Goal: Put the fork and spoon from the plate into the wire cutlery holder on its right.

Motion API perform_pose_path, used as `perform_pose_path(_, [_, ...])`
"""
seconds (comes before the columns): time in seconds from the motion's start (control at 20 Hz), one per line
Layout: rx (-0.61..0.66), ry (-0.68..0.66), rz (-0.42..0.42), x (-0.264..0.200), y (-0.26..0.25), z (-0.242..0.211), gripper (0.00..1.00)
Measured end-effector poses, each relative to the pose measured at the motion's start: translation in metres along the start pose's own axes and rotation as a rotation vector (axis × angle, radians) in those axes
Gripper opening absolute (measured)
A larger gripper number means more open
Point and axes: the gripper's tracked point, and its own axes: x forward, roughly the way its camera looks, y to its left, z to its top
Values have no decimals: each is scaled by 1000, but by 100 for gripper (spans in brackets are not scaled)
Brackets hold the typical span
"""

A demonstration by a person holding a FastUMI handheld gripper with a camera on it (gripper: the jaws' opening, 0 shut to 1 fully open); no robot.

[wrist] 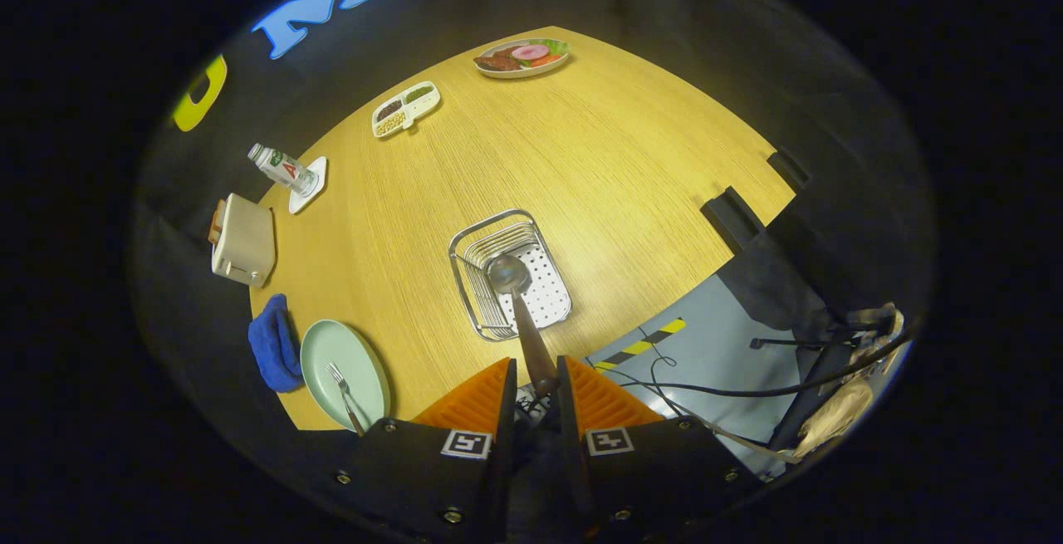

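So my tongs [536, 382] are clamped on the spoon [516, 295] handle over the holder [473, 257]; stiff, slick metal, grip mid-handle. Fork [345, 390] sits on plate [328, 353].

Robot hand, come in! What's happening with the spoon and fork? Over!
Gripper shut on spoon, bowl hanging over the wire holder. Fork lying on green plate. Nothing blocking the holder.

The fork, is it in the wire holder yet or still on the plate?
On the plate: the fork lies on the green plate, while the tongs grip the spoon above the wire cutlery holder.
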Motion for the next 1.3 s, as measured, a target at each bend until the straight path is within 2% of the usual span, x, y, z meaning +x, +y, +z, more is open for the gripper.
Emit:
perform_pose_path(0.45, [-68, 106, 78, 10, 57, -43, 27])
perform_pose_path(0.95, [-333, 274, 199, 45, 187, -96, 27])
perform_pose_path(1.3, [-522, 415, 208, 77, 241, -152, 28])
